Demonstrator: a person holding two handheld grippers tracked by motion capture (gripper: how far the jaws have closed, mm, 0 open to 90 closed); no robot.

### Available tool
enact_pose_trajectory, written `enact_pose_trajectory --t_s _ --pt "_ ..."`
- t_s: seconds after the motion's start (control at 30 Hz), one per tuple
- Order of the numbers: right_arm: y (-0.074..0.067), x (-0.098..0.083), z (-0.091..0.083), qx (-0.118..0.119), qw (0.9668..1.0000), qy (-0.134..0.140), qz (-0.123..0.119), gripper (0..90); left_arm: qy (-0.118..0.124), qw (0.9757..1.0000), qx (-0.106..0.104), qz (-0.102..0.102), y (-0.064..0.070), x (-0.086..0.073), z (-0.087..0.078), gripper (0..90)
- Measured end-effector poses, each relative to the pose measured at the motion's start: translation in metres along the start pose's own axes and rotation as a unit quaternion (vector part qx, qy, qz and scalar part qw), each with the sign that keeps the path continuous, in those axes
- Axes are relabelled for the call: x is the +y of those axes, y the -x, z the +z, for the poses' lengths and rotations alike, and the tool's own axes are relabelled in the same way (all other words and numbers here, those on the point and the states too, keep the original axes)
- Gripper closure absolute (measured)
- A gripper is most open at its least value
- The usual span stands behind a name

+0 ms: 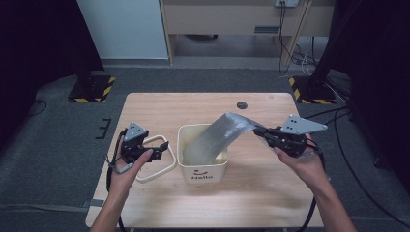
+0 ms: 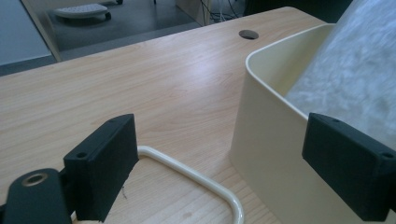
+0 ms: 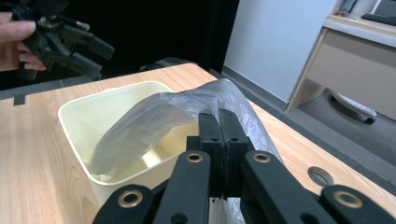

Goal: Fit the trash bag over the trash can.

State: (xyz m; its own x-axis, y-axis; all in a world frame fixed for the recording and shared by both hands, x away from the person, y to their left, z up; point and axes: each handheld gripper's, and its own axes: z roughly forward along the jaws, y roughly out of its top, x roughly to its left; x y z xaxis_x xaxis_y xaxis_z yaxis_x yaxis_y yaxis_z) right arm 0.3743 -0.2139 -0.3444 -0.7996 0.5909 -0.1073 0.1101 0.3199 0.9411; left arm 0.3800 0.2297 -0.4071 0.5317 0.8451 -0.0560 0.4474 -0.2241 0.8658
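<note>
The plastic bag [image 1: 220, 135] is pinched at its upper edge by the right claw [image 1: 258, 131], with its lower part hanging inside the cream bin [image 1: 203, 169] at the middle of the desk [image 1: 159, 104]. The left claw [image 1: 162, 147] is held wide apart and empty beside the bin, above the loose cream rim ring [image 1: 157, 171]. For a neat lining, the free edge is best caught opposite the pinched corner and the mouth drawn evenly over the rim, without tugging the thin film.

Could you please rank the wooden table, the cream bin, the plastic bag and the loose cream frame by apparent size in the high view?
1. wooden table
2. cream bin
3. plastic bag, close to the bin, so that order is unsure
4. cream frame, partly hidden by the left claw
</note>
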Motion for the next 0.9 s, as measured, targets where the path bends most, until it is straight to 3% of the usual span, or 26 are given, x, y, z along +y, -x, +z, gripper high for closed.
enact_pose_trajectory --t_s 0.57,0.9 --pt "-0.011 0.006 0.022 0.022 0.9994 -0.022 -0.018 90.0 0.001 0.9997 -0.008 0.022 0.012 0.016 0.003 9.8" --pt "-0.012 0.005 0.027 0.024 0.9990 -0.032 -0.021 90.0 0.005 0.9998 -0.008 0.017 0.012 0.018 0.004 9.8"
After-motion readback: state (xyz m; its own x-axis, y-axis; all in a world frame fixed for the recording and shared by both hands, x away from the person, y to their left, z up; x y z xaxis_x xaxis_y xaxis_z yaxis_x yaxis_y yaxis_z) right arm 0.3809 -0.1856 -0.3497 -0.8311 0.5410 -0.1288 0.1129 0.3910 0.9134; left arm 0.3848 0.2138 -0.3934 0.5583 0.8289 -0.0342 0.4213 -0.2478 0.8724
